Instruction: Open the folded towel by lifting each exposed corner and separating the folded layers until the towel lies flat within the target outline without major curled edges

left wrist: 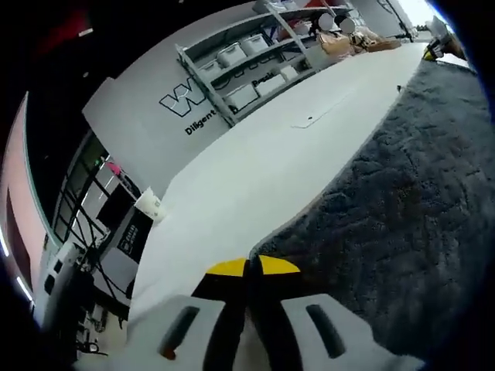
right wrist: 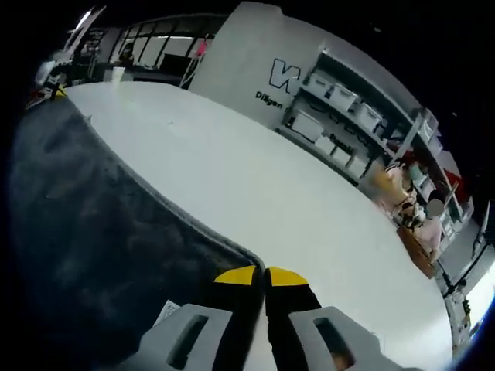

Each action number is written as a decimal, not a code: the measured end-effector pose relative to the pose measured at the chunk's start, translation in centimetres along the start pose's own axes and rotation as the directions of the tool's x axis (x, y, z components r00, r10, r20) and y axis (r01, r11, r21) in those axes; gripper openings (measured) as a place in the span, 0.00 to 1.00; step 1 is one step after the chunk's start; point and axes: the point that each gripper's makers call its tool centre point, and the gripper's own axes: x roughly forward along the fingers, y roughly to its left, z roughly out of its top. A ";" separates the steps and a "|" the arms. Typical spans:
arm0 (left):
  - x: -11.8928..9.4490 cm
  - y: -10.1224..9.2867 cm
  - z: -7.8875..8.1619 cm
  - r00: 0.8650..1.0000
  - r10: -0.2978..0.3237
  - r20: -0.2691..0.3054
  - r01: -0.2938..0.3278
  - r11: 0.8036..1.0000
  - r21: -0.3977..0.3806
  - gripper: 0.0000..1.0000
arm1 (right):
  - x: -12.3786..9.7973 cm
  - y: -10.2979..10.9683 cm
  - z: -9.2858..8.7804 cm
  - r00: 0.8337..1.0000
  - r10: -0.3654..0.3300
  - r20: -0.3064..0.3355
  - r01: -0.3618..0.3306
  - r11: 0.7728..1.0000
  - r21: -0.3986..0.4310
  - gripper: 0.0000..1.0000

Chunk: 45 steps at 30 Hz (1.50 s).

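Both jaws pinched on towel (left wrist: 402,193) corners

Lab or workshop space. Long white worktable (left wrist: 255,178) runs through room. Grey metal shelving (right wrist: 348,116) along wall holds white storage bins (left wrist: 232,54) and boxes. White wall panel (left wrist: 147,116) carries large printed logo lettering (right wrist: 282,76). Equipment rack with cables (left wrist: 85,255) stands at table end. Dark ceiling overhead.

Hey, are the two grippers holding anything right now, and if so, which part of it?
Both appear to hold the dark towel by a corner: the left gripper and the right gripper each have jaws closed at a corner of its edge on the white table.
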 end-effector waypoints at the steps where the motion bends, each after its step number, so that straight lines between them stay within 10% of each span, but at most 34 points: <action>1: 0.0 0.0 0.0 1.000 0.003 0.001 -0.003 1.000 0.001 0.03 | 0.0 0.0 0.0 1.000 -0.001 0.000 0.001 1.000 -0.005 0.00; 45: 0.4 0.6 0.1 0.998 0.053 0.016 -0.054 0.998 0.043 0.03 | 1.1 -0.1 -0.3 0.999 -0.045 -0.025 0.042 0.994 -0.104 0.00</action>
